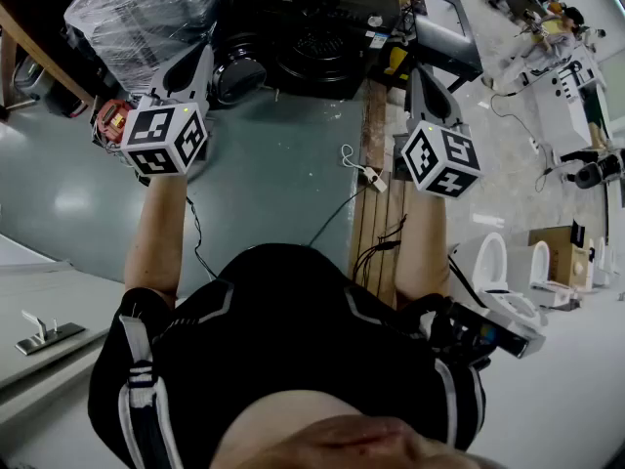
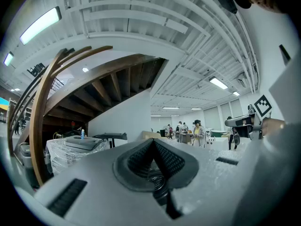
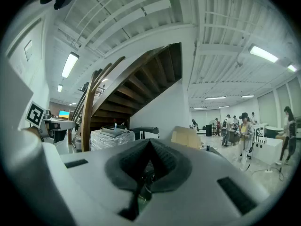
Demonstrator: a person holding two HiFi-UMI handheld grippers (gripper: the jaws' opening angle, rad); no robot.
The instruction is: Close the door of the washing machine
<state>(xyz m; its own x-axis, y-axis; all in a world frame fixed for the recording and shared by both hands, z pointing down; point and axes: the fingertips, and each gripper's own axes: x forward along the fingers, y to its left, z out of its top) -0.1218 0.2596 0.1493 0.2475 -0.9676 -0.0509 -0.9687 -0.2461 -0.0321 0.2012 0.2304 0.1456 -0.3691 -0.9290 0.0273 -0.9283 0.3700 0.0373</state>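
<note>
Person's dark torso (image 1: 293, 350) nearest, both forearms stretched forward. Left gripper (image 1: 202, 55) and right gripper (image 1: 422, 74) held level, side by side, well apart; each pair of jaws pressed together, nothing between them. Ahead on grey floor (image 1: 273, 164), between grippers, dark washing machine (image 1: 312, 57); its round door (image 1: 239, 74) swung out at left, apart from both grippers. Plastic-wrapped machine (image 1: 146, 13) further left. Staircase (image 2: 117, 79) beyond.
</note>
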